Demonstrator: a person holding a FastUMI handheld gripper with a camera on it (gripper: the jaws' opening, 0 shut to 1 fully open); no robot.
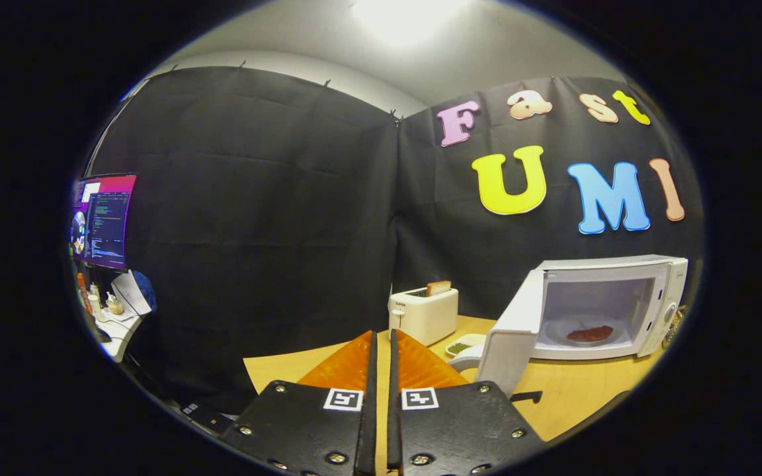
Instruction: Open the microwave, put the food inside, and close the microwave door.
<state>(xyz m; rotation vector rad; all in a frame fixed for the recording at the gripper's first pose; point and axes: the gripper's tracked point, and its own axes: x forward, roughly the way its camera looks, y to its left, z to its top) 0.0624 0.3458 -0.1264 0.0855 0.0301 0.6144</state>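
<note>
Gripper (383,344) fingers sit nearly together at the bottom of the gripper view, two flat wedge-shaped blades with only a thin slit between them and nothing held. Each blade joins a dark plate studded with shiny screws and marked with a small square black-and-white tag. Below them lies a smooth, light wooden tabletop (573,390). Just beyond the fingertips stands a boxy white plastic toaster (422,314) with a slice of browned toast (438,287) poking from its slot. To the right of the fingers stands a white rectangular microwave (665,297), its door (510,334) swung wide open toward the fingers. Inside, a flat reddish-brown piece of food (590,333) rests on the round pale turntable plate (556,330). Between toaster and microwave door sits a small white dish of green bits (459,346). Far off to the left, a glowing monitor (103,221) stands above a cluttered white desk (113,327).
</note>
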